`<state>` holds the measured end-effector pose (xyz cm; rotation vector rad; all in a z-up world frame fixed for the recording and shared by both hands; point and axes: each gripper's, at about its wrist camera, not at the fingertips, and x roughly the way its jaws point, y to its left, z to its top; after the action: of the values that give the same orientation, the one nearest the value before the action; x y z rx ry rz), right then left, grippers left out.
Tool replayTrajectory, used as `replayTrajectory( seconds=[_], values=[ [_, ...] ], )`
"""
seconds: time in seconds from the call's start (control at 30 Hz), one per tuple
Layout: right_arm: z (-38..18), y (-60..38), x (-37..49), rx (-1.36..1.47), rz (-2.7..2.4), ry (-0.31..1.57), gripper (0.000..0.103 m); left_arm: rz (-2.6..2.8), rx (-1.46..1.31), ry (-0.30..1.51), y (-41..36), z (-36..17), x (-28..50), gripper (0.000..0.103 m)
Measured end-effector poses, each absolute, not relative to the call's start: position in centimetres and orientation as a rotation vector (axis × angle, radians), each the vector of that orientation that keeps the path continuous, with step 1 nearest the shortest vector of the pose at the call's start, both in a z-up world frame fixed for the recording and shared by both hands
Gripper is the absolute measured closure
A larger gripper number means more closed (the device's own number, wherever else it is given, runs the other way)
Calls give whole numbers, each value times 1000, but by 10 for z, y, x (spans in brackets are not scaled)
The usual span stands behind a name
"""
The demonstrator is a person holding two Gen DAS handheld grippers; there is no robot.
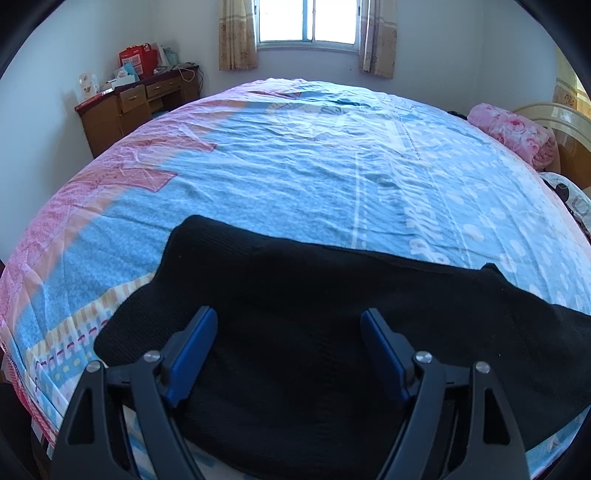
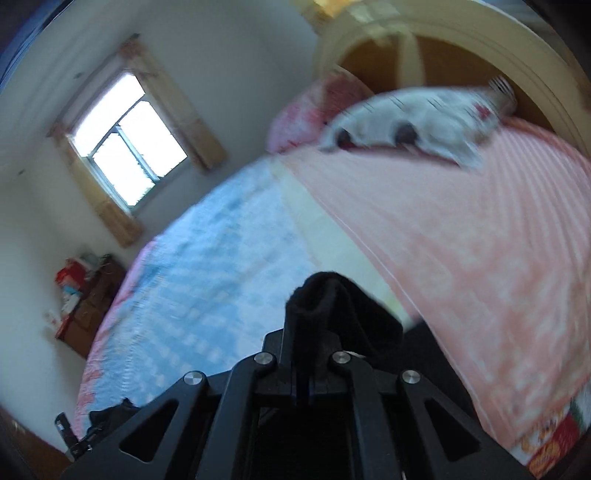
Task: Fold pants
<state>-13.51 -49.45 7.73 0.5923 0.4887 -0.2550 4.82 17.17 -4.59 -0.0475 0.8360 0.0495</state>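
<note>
My left claw [image 1: 289,328]: spread wide, hovering over the black pants [image 1: 295,295], nothing between its blue pads [image 1: 192,358].
My right claw [image 2: 314,332]: pressed together, pinching a bunched fold of the pants [image 2: 332,306].
Pants: flat on the bedspread [image 1: 295,166], near edge.
Left view only: desk [image 1: 136,103] piled with boxes.
Right view only: blurred headboard [image 2: 480,48].

Your left wrist camera sits just behind the left gripper [image 1: 289,319], tilted down, close over the black pants [image 1: 332,332], facing across the bed [image 1: 295,166] toward the window [image 1: 308,20]. Your right wrist camera looks along the right gripper [image 2: 308,332], rolled sideways and blurred. Both views share bed, window and desk [image 1: 136,103].
</note>
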Motion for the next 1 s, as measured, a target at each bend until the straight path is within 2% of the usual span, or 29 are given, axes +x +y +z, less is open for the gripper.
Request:
replayTrajectory(
  seconds=[0.1,0.17,0.23,0.37,0.43,0.47,0.67,0.77,0.87,1.0],
  values=[
    [109,-480,-139,531,-212,421,100,53,-49,831,172,-46,48,22],
    [104,-481,-150,546,-215,429,100,51,-51,830,172,-46,48,22],
    [79,-490,-163,584,-250,471,100,43,-51,831,174,-46,47,22],
    [-18,-524,-192,763,-341,644,102,32,-53,832,175,-46,47,22],
    [-26,-526,-210,792,-290,538,101,32,-52,834,174,-45,47,22],
    [-26,-526,-213,810,-282,521,97,33,-54,835,174,-45,47,22],
    [-3,-530,-222,790,-422,501,89,36,-60,838,175,-44,48,22],
    [30,-532,-231,641,-663,464,89,36,-62,838,175,-44,48,22],
    [41,-531,-201,588,-502,539,89,41,-59,837,174,-44,49,22],
    [29,-534,-157,555,-447,685,89,42,-58,836,174,-45,48,22]
  ],
)
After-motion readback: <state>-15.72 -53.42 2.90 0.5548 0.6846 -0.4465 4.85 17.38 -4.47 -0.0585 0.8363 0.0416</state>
